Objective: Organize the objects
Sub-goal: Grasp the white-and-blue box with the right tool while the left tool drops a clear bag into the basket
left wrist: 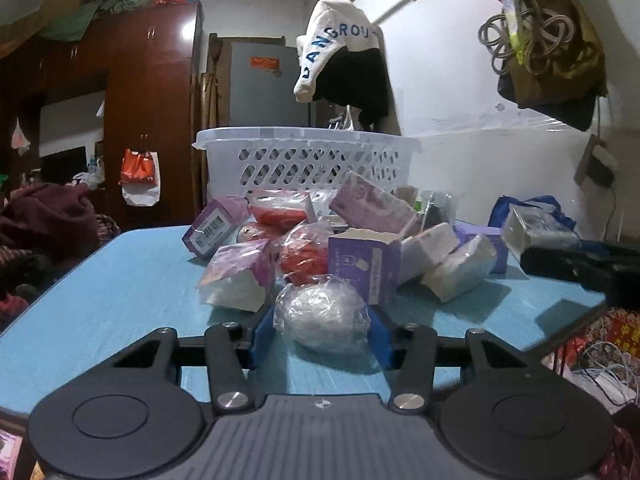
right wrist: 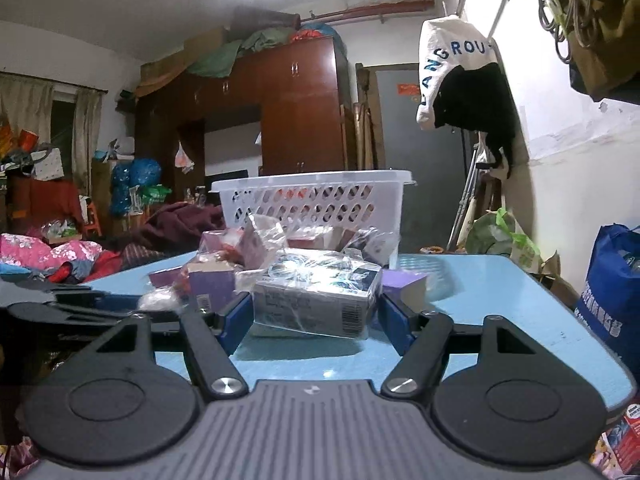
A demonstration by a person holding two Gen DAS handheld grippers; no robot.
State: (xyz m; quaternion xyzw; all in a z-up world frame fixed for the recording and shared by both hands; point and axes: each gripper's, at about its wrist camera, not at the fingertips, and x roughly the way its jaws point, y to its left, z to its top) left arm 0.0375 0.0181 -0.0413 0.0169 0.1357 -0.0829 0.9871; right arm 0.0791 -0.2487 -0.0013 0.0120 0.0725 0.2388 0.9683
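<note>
Left wrist: our left hand-held gripper (left wrist: 322,332) clasps crinkly clear-wrapped bundle (left wrist: 322,316); right hand-held gripper (right wrist: 316,316) clasps film-wrapped box (right wrist: 316,304). Film slip risk; basket (left wrist: 304,148) at 12 o'clock.

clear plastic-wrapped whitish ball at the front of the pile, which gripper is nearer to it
Left. The left gripper has the clear plastic-wrapped whitish ball between its blue fingers. The right gripper sits off to its right, around a plastic-wrapped grey box.

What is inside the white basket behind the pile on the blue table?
Through the holes of the white basket, the right wrist view shows reddish and dark patches, so something seems to lie inside. The wall and rim hide what it is; the left wrist view shows no contents.
</note>
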